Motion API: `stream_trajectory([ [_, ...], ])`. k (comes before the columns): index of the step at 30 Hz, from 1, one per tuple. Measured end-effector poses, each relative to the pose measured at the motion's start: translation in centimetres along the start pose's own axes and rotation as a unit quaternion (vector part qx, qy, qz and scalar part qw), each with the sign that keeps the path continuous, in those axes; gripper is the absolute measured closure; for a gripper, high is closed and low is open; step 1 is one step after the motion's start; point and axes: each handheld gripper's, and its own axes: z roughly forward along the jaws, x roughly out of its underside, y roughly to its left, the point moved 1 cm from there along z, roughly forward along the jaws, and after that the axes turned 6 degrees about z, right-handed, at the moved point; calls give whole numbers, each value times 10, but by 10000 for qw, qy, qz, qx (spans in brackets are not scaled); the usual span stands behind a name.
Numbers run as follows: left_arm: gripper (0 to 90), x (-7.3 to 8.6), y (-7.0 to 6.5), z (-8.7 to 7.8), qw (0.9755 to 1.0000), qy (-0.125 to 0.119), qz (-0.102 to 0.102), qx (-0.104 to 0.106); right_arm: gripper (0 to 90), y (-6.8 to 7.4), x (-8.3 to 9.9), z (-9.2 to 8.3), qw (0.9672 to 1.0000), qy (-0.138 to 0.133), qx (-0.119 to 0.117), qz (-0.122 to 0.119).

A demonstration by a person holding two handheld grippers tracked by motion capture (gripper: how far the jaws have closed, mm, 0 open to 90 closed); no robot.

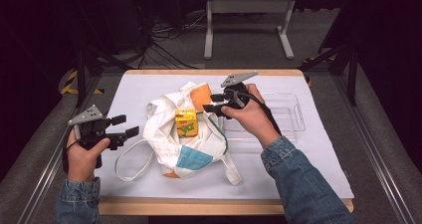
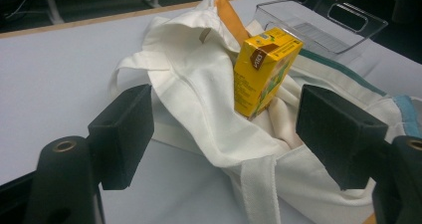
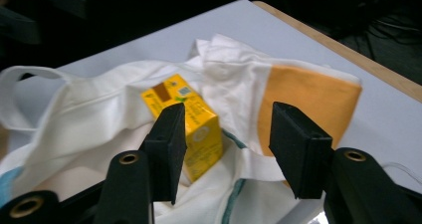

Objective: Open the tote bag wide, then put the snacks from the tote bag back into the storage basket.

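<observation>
A white cloth tote bag (image 1: 174, 134) with orange and teal patches lies crumpled mid-table. A yellow drink carton (image 1: 186, 123) stands on its folds, also seen as the carton (image 2: 263, 69) and the carton (image 3: 191, 122) in the gripper views. My left gripper (image 1: 125, 126) hovers open to the left of the bag, jaws wide apart and empty (image 2: 224, 134). My right gripper (image 1: 213, 103) is open just right of the carton, above the bag's orange patch (image 3: 306, 97), with nothing between its jaws (image 3: 226, 144).
A clear plastic tray (image 1: 278, 115) sits to the right of the bag, partly under the right hand. The bag's loop handles (image 1: 133, 159) trail toward the front edge. The white mat (image 1: 318, 159) has bare room at left and front right.
</observation>
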Motion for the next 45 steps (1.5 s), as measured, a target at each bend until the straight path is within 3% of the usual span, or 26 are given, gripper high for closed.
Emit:
stream_trajectory([
  [8, 240, 0, 0, -4, 10000, -4, -10, -3, 388, 12, -8, -12, 9962, 68, -791, -363],
  [11, 235, 0, 1, -6, 10000, -24, -21, -53, 354, 14, -11, -11, 9952, 68, -895, -387],
  [21, 228, -2, 0, -11, 9997, -3, -11, -240, 277, 10, -18, 8, 9965, 106, -708, -433],
  [27, 215, 1, 1, -14, 9991, 18, -135, -411, 248, 8, -20, 25, 9967, 209, -606, -495],
  [36, 199, 10, 0, -25, 9978, 38, -256, -607, 225, 6, -15, 61, 9938, 587, -658, -678],
  [45, 185, 17, 1, -35, 9972, 13, -203, -714, 221, 6, -8, 87, 9909, 851, -710, -766],
])
